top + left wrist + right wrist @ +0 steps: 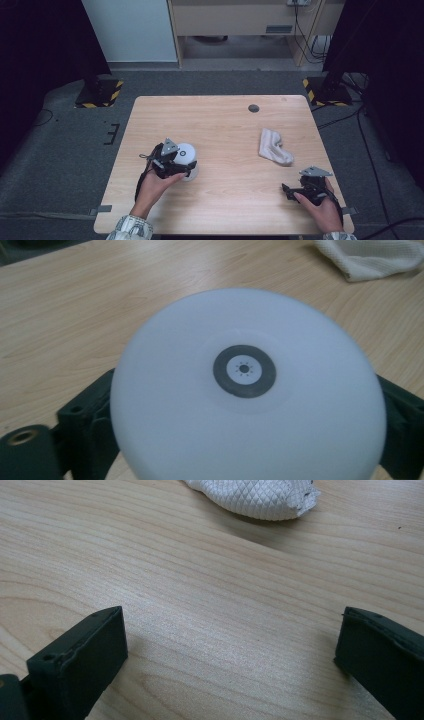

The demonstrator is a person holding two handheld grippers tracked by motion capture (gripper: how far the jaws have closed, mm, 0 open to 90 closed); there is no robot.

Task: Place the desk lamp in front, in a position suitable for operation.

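Wooden table sitting on grey carpet. Small dark disc lying nr table's far edge. Yellow-black striped stand bases flanking far corners; cables trailing across floor at right.

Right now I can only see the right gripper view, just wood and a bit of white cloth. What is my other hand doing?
Observer: Your left gripper has its jaws pressed against both sides of a white round thing.
Operator: Is there anything on top of it?
Observer: Yes, a dark ring sits in the middle of its top.
Operator: Where is the cloth from there?
Observer: In the high view the white cloth lies off to the right of the white round thing, not touching it, and farther up the table than your open right gripper.
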